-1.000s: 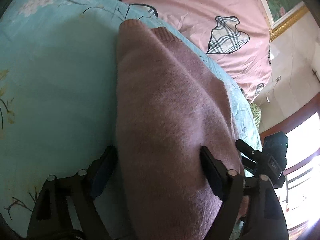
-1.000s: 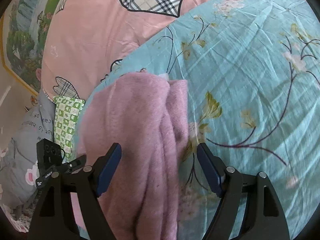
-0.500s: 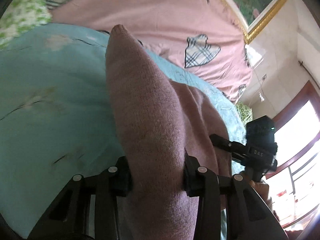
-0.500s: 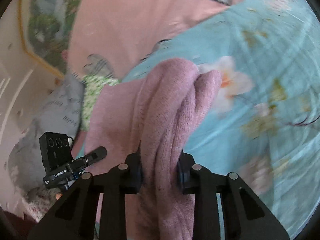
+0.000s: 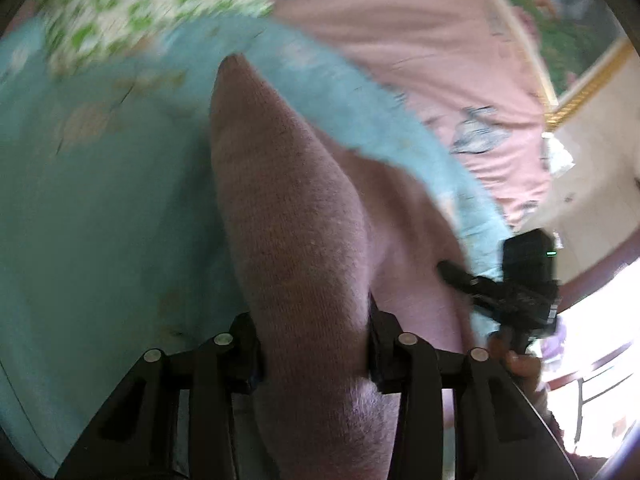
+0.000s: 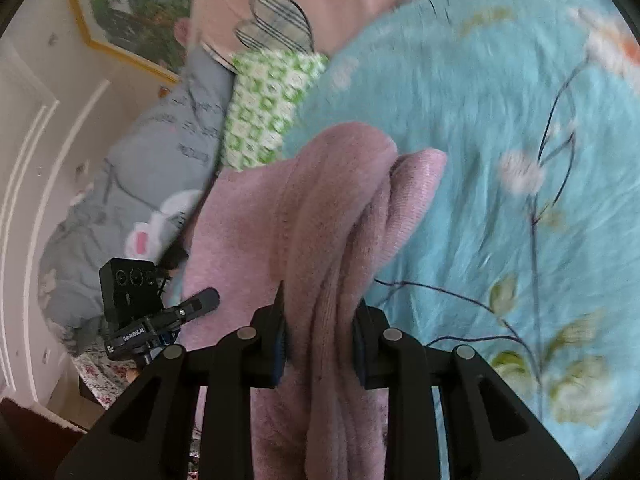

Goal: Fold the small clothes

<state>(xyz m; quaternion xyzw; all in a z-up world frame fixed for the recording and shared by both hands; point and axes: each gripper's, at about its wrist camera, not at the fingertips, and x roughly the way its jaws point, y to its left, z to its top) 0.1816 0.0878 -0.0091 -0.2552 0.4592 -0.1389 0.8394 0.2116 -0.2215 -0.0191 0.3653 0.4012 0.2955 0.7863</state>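
Observation:
A pink knit sweater (image 5: 288,220) lies bunched over a light blue floral bedsheet (image 5: 88,208). My left gripper (image 5: 314,344) is shut on one thick fold of it, lifted off the sheet. My right gripper (image 6: 320,340) is shut on another bunched fold of the same sweater (image 6: 336,208), also raised above the sheet (image 6: 520,128). Each gripper shows in the other's view: the right one in the left wrist view (image 5: 516,284) and the left one in the right wrist view (image 6: 148,312), with the sweater stretched between them.
A pink quilt with plaid hearts (image 5: 420,48) lies at the far side of the bed. A green-and-white checked pillow (image 6: 268,104) and a grey printed quilt (image 6: 132,184) sit by the wall. A framed picture (image 6: 132,4) hangs above.
Both grippers closed on the sweater folds and then lifted them off the sheet. Both views have swung upward toward the pillows and wall.

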